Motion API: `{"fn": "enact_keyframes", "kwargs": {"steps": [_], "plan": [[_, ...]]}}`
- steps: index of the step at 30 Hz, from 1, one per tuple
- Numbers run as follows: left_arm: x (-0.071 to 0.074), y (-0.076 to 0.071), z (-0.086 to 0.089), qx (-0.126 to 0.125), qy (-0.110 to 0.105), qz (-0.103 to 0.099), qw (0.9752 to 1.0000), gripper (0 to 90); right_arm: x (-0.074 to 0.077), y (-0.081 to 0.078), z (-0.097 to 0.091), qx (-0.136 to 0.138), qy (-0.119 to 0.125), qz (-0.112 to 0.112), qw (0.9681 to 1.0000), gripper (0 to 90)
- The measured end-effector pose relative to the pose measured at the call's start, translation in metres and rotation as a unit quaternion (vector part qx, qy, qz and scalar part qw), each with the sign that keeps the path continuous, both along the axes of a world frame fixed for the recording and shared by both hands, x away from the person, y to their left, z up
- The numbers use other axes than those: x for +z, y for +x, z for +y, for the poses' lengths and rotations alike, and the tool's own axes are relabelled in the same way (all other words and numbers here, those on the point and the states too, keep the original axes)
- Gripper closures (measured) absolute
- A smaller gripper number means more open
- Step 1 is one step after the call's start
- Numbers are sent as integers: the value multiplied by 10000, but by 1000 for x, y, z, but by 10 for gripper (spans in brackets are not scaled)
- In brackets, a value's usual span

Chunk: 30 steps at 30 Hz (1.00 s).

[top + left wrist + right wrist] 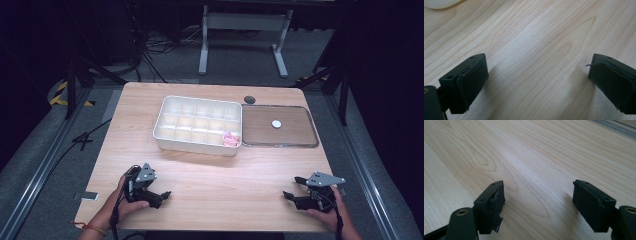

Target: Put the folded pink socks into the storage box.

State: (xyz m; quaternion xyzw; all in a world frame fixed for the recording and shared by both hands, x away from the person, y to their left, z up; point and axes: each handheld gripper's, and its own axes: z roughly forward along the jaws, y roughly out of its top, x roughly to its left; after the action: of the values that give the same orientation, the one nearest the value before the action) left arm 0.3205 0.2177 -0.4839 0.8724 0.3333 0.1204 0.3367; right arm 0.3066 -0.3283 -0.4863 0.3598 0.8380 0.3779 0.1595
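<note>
Near the front edge of the surface (210, 200), the left gripper (162, 196) rests toward the front left corner with its fingers (466, 85) spread apart and nothing between them. The right gripper (291, 189) sits toward the front right corner, fingers (490, 207) likewise released over bare wood.

The likely step is a reach for the small pink piece (231, 139), which lies in the front right compartment of the white divided box (165, 125) at the middle of the surface. To do it well, come down from above with the fingers kept wide, clear of the dividers, and close only once they straddle the piece.

Which way the piece points and how its long axis runs cannot be told; it is too small. The box's long axis runs left to right. Its clear lid (300, 130), with a white disc (276, 123) on it, touches the box's right side.
</note>
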Motion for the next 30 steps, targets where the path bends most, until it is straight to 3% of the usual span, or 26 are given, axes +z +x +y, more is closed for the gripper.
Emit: {"fn": "enact_keyframes", "kwargs": {"steps": [30], "plan": [[0,3,-1,-91,37,24,9999,12,0,1,0,-16,-13,-12,10000,255]]}}
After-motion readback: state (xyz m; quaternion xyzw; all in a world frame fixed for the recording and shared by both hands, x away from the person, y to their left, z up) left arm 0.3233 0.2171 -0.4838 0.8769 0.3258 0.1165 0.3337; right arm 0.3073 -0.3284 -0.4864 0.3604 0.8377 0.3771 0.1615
